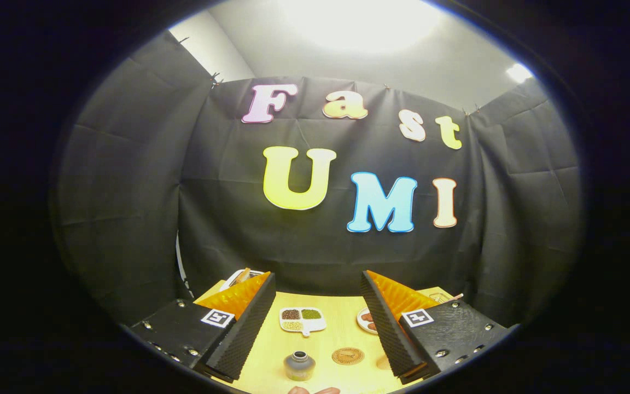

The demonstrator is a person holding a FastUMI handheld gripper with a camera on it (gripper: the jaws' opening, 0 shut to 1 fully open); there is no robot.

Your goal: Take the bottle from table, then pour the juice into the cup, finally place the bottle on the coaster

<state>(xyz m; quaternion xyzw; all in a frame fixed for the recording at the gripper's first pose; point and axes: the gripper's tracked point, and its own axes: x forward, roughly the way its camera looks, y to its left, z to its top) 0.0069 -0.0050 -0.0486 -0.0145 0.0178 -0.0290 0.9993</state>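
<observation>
My gripper (pixel 318 287) hangs high above a pale wooden table (pixel 342 314), its fingers wide apart with nothing between them. Far below, between the fingers, stands a small dark grey bottle (pixel 299 365) with a narrow neck. Just right of it lies a round brown coaster (pixel 348 355), apart from the bottle. At the very near edge of the table I see fingertips of a person's hand (pixel 315 390).
A white divided dish (pixel 302 320) holding brown, green and pale grains lies farther back on the table. A small plate (pixel 367 320) sits partly hidden behind my right finger. Another white dish (pixel 238 277) peeks from behind my left finger. Black cloth walls enclose the table.
</observation>
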